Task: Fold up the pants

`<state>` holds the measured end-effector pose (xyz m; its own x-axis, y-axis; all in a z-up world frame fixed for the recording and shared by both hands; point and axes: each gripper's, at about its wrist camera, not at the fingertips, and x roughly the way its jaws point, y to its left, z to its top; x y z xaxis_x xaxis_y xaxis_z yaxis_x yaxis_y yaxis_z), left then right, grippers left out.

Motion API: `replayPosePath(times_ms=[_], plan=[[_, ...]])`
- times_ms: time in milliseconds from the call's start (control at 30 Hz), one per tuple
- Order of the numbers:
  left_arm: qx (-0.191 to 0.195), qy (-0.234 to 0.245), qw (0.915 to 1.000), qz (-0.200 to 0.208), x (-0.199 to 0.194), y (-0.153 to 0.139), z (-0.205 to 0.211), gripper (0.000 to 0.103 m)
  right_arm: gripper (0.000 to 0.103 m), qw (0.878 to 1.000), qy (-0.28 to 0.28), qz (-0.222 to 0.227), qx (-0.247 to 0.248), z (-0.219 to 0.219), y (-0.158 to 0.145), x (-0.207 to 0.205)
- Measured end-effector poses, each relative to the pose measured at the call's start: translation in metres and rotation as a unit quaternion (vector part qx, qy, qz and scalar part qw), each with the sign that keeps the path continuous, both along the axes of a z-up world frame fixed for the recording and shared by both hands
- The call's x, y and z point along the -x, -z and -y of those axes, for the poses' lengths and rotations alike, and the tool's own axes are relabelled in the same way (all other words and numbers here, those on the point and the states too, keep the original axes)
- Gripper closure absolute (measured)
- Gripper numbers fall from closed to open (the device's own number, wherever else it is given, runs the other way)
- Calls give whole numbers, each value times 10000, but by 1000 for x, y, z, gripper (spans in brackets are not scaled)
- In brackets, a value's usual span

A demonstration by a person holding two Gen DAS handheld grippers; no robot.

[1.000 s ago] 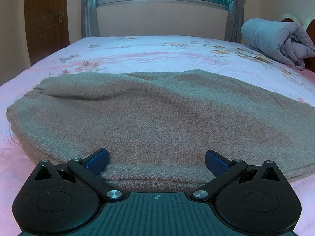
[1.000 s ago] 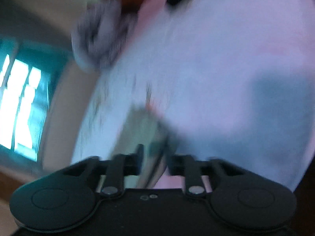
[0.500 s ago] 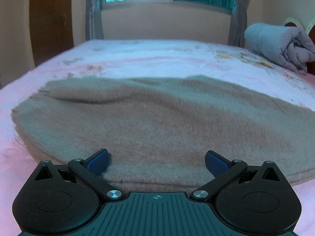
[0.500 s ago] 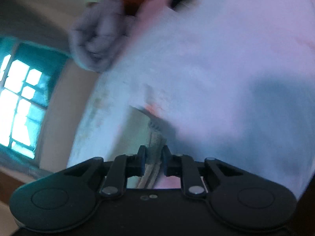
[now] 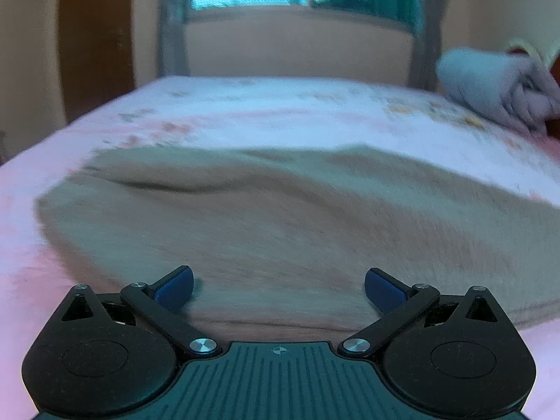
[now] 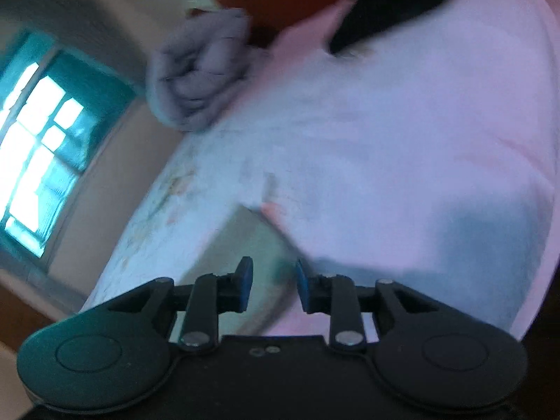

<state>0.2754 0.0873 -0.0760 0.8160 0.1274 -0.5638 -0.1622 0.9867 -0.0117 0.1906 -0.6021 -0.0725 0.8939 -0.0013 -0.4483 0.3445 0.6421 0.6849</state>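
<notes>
Pink floral bedsheet (image 5: pixel 280 112), beige pants (image 5: pixel 280 217), left jaws spread, right jaws just parting.

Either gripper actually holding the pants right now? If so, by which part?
Neither. The left gripper stands wide open over the pants. The right gripper has just opened; an edge of the pants lies between its pads, unclamped.

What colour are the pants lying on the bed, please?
The pants are a plain greyish-tan, fuzzy fabric, clearest in the left wrist view.
</notes>
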Motion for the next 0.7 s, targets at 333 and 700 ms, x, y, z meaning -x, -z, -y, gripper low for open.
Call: replayPosePath(times_ms=[333,700], plan=[[796,-1323,9880,30,11,-21,-139,0,83,9325,-3461,383,954,-195,-68,-155],[1533,-1491,9765,-264,-33,18,-208,0,83,8336,-5352,-188,1355,-425,-19,-322]])
